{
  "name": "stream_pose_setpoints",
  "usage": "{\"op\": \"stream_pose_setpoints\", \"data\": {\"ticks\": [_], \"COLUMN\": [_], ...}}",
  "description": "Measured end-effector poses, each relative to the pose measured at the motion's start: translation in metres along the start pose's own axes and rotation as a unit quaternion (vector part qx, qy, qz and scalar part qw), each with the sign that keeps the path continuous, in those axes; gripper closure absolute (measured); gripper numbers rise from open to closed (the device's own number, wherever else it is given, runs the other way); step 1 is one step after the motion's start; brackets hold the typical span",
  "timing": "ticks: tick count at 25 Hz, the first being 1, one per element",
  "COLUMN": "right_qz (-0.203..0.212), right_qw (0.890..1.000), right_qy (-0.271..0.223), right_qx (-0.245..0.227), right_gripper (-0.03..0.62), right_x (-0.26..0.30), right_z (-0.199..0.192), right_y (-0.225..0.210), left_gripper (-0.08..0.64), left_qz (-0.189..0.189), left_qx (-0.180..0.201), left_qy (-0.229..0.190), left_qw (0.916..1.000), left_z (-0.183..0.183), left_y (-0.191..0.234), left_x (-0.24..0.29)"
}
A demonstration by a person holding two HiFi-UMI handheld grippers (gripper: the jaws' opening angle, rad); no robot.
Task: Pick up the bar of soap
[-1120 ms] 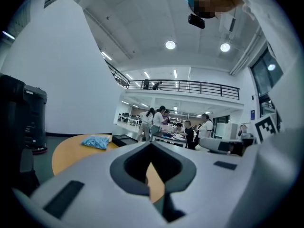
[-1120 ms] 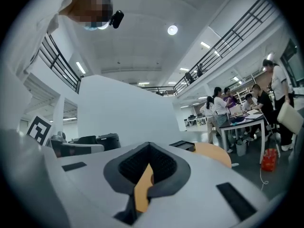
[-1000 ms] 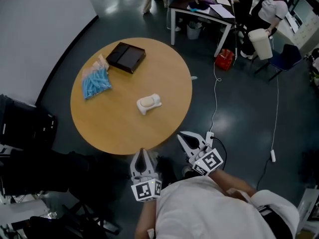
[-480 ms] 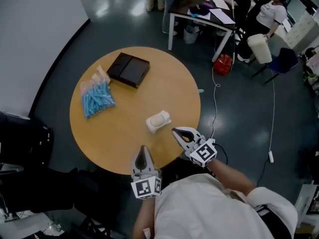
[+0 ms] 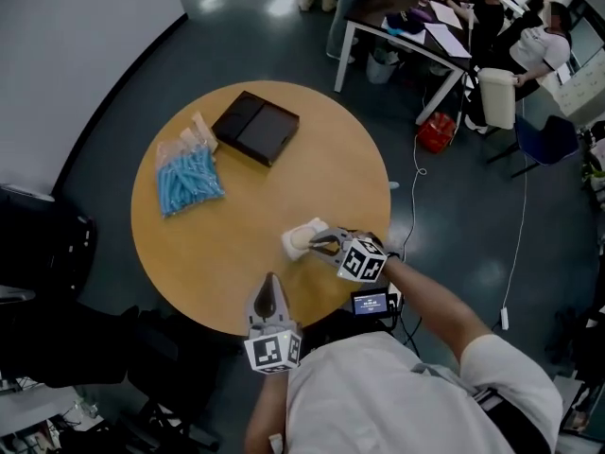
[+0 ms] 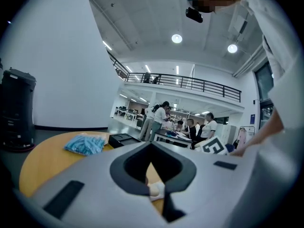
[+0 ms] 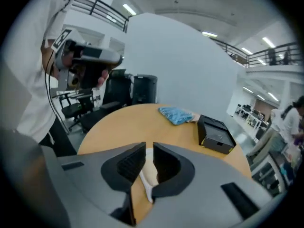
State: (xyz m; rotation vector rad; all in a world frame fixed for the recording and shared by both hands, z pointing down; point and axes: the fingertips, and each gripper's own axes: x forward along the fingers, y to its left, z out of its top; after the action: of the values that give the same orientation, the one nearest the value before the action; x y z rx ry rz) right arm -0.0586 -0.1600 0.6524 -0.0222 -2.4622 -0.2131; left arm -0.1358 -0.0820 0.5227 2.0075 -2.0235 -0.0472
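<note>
The pale bar of soap (image 5: 301, 238) lies in a white dish on the round wooden table (image 5: 208, 253), near its right front edge. My right gripper (image 5: 318, 242) reaches over the table edge with its tips right at the soap's right side. Its jaws are opening: a narrow slit shows between the pads, and the soap (image 7: 150, 174) lies just beyond them, not between them. My left gripper (image 5: 270, 282) hangs at the table's front edge, shut and empty. In the left gripper view the soap (image 6: 156, 190) shows past the closed tips.
A black box (image 5: 255, 127) and a bag of blue pieces (image 5: 189, 178) lie at the far left of the table. A lit small screen (image 5: 371, 302) sits below my right forearm. People sit at a desk (image 5: 416, 26) at the back right. A cable (image 5: 416, 187) runs over the floor.
My right gripper has moved forward and left from beside my body, over the table edge, up to the soap. The left gripper has stayed near the front edge.
</note>
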Motion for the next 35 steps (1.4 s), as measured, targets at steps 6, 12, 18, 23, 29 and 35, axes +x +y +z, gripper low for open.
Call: {"op": "stream_pose_setpoints", "data": {"ticks": [6,12,18,23,29,35], "right_qz": [0.105,0.151,0.185,0.214,0.248,0.227], "right_qw": [0.985,0.963,0.948,0.940,0.932,0.939], "right_qy": [0.100,0.161,0.194,0.212,0.220,0.204], "right_qx": [-0.091,-0.153,-0.171,-0.161,-0.145,-0.156], "right_gripper": [0.414,0.373,0.339,0.327,0.334,0.336], "right_x": [0.051,0.078,0.093,0.097,0.100,0.096], "right_z": [-0.037,-0.069,-0.080,-0.082,-0.083,-0.078], "right_y": [-0.001,-0.005,-0.005,-0.005,-0.004,-0.005], "left_gripper": [0.554,0.554,0.554,0.554,0.554,0.554], "left_qz": [0.010,0.016,0.030,0.037,0.040,0.038], "left_qx": [-0.005,-0.009,-0.012,-0.018,-0.023,-0.023], "left_qy": [0.015,0.019,0.027,0.030,0.032,0.029], "left_qw": [0.9998,0.9997,0.9991,0.9987,0.9984,0.9986], "left_z": [-0.009,-0.010,-0.012,-0.013,-0.017,-0.014], "left_y": [0.004,0.013,0.024,0.034,0.040,0.042], "left_x": [0.013,0.021,0.020,0.018,0.018,0.019]}}
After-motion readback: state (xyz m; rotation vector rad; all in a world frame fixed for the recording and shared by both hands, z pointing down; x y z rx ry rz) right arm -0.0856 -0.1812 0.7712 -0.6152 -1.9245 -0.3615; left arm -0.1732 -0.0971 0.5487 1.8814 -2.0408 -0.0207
